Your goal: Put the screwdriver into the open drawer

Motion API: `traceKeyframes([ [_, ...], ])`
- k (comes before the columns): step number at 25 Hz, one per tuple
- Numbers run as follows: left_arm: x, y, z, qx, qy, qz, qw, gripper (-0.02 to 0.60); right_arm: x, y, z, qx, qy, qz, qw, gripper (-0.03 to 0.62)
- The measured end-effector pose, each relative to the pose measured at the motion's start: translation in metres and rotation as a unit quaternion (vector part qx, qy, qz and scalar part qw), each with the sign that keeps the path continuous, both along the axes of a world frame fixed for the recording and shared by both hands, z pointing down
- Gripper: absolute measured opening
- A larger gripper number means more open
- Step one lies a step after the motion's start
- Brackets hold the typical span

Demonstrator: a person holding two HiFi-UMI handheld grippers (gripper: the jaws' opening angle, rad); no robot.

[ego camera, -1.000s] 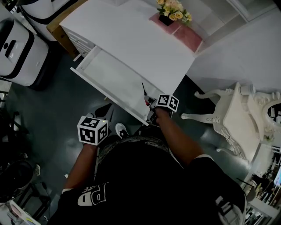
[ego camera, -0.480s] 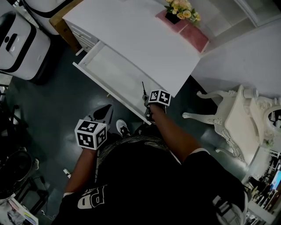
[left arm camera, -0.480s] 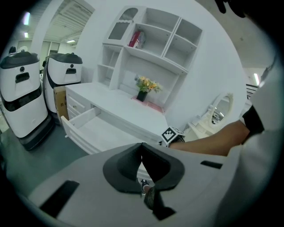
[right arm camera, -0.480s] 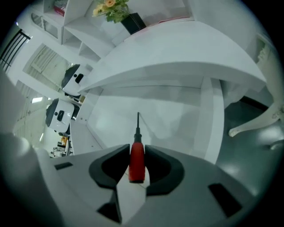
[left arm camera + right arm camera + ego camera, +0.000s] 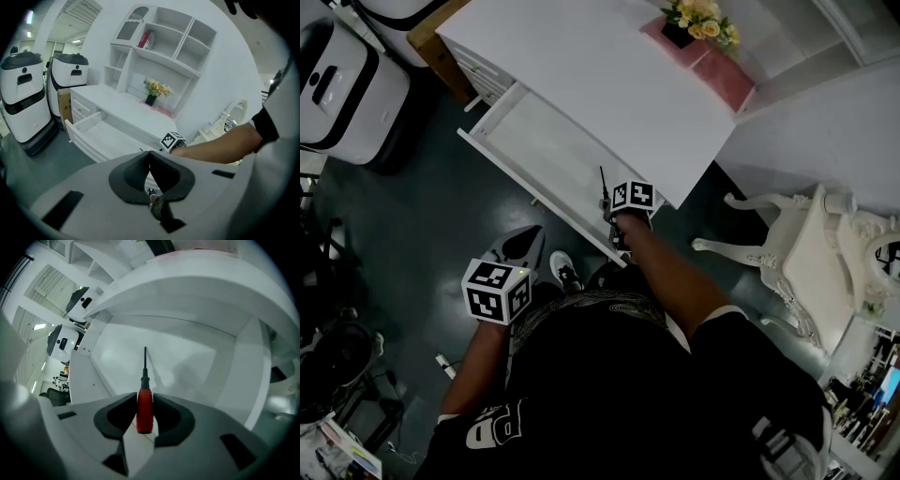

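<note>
Right tongs (image 5: 145, 398) were clamped on the red handle of the screwdriver (image 5: 144, 414), a pad pressed to each side, with the black shaft pointing ahead and steeply down into the open drawer (image 5: 192, 357). The tool hung over the drawer's near right end. Its tip was above the white drawer floor, and contact could not be confirmed. Left tongs (image 5: 149, 154) were closed pad to pad on nothing, held low over the floor (image 5: 403, 244) and well apart from the drawer

Step in hand, as judged: lower and release. To do it well, the handle should come down close to the drawer floor first, and the tilt should be flattened so the shaft lies along the floor instead of landing tip first. The tongs should keep off the front wall and the overhanging edge of the worktop (image 5: 600, 84), then open and lift straight out. The round handle would likely roll; the walls should stop it

Surface: drawer floor white and smooth, nothing else seen in it. The worktop was white, with yellow flowers (image 5: 701, 14) on a pink mat (image 5: 712, 70) at its far end

Room: white shelf unit (image 5: 159, 42) above the worktop, ornate white chair (image 5: 811, 253) to the right, white machines (image 5: 23, 93) to the left, dark floor
</note>
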State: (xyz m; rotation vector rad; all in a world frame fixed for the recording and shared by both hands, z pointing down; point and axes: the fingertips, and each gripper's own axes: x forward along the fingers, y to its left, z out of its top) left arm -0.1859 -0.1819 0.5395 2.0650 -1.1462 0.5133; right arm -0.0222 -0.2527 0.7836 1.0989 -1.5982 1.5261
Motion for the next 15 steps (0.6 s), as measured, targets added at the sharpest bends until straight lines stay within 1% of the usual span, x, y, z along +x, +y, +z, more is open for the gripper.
traceKeyframes([
  [3,-0.002,0.0,0.0,-0.004,-0.002,-0.002,1.0,0.015,-0.005,-0.001,0.009,-0.013,-0.004,0.005,1.0,0.117],
  [10,-0.011,-0.001,0.002,-0.014,-0.01,-0.011,0.9998,0.015,-0.013,0.001,0.027,-0.028,-0.007,-0.001,1.0,0.117],
  [15,-0.015,-0.003,0.006,-0.019,-0.011,-0.02,0.9995,0.015,-0.014,0.002,0.033,-0.03,-0.004,-0.007,1.0,0.118],
])
